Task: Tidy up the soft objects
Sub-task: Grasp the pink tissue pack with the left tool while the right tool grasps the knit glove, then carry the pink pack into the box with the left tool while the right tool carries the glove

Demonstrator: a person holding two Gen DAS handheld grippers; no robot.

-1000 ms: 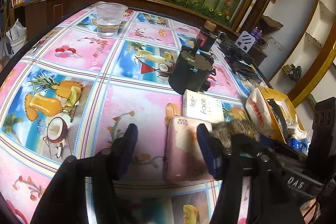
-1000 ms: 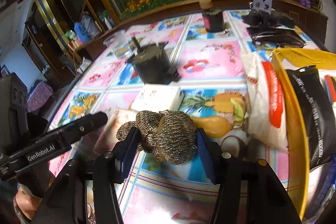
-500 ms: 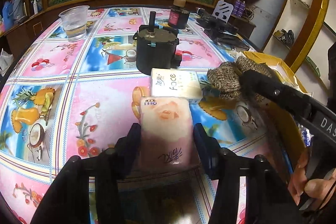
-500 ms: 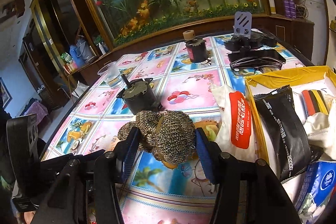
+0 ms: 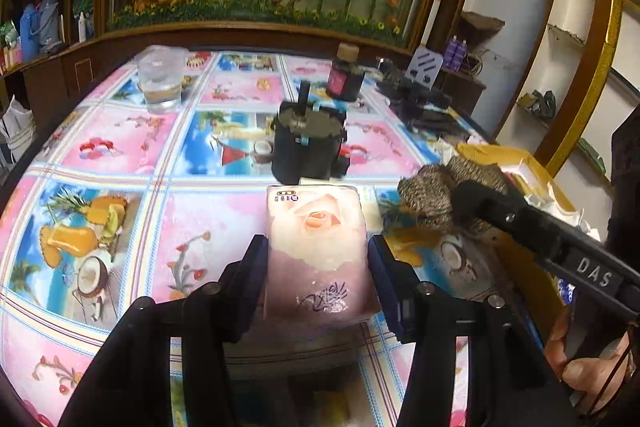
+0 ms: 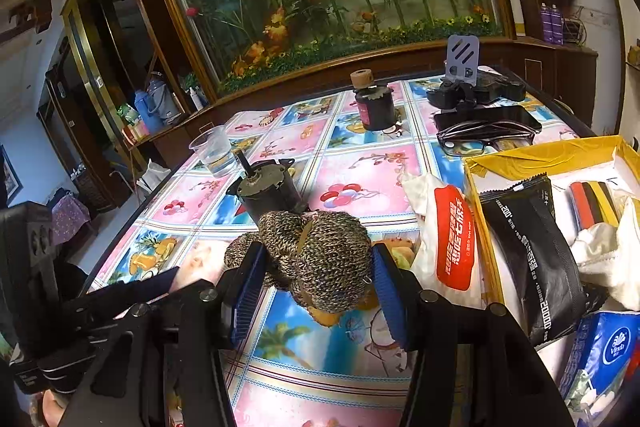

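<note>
My left gripper [image 5: 318, 277] is shut on a pink tissue pack [image 5: 318, 247] printed with a rose, held lifted above the patterned tablecloth [image 5: 120, 147]. In the right wrist view my right gripper [image 6: 316, 291] is shut on a brown-and-cream knitted bundle [image 6: 320, 255], also clear of the table. The same knitted bundle [image 5: 432, 199] shows at the right of the left wrist view, with the other gripper's black finger across it. A yellow box [image 6: 520, 159] at the right holds a black packet [image 6: 532, 255], white cloth [image 6: 604, 251] and a blue tissue pack [image 6: 608, 351].
A black cylindrical motor [image 5: 306, 147] stands mid-table, with a clear plastic cup [image 5: 160, 79], a dark corked bottle [image 5: 344, 75], glasses [image 6: 484, 137] and a phone behind. A white bag with a red label [image 6: 448, 235] leans on the box. A person's hand [image 5: 588, 359] grips the right handle.
My left gripper closed on the pink tissue pack and lifted it off the table, rolling level. My right gripper rose a little with the knitted bundle still in it.
</note>
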